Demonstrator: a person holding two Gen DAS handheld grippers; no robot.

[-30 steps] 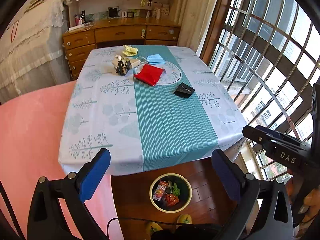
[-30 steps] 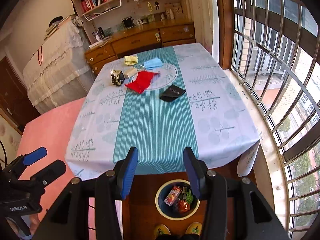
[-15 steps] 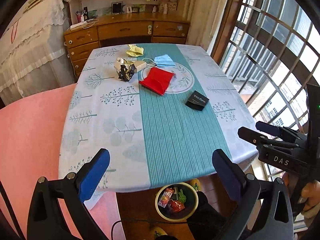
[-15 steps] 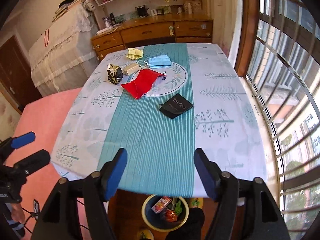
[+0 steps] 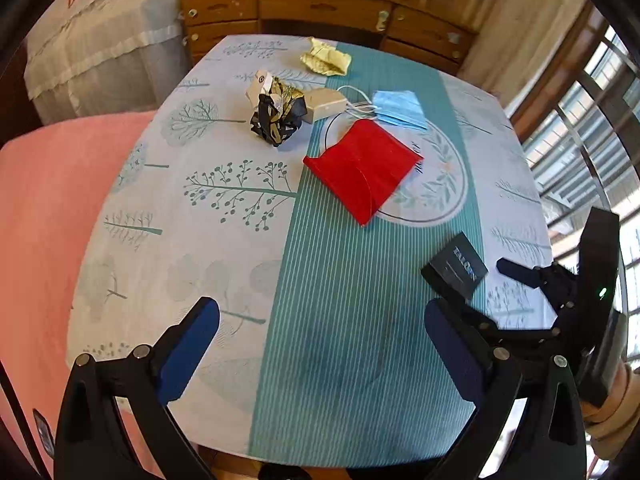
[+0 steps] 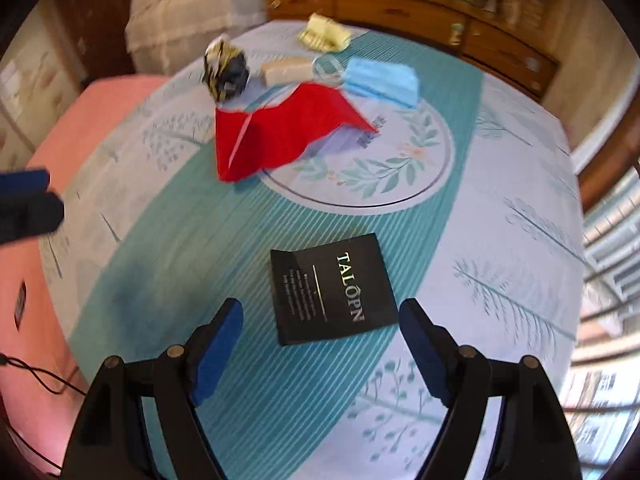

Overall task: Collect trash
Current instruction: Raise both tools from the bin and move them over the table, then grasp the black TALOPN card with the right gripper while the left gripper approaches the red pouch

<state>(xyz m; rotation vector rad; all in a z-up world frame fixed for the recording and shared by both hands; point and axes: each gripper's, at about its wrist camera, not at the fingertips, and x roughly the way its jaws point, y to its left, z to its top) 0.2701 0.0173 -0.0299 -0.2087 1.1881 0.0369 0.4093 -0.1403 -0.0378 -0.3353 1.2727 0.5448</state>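
The right gripper (image 6: 320, 328) hangs over the table (image 6: 500, 208), pointing steeply down, its jaws opening with nothing pressed between them; the black card (image 6: 332, 288) lies flat on the teal stripe just ahead of the fingertips. The left gripper (image 5: 320, 344) is spread wide and empty over the near end of the cloth, with no trash under it. My guess is that the card is the next pick. It lies flat and thin, so the pads may slide over it, or pinch the cloth along with it and drag the other pieces. If the jaws close too high they will miss the edge altogether. Farther off, well apart from the card, sit the red packet (image 6: 280, 132), partly lifted off the cloth, the blue mask (image 6: 380, 78), a beige box (image 6: 286, 69), the crumpled black-and-gold wrapper (image 6: 226, 70) and the yellow wrapper (image 6: 324, 34). Nothing stands between the right gripper and the card. No bin shows in either view now.
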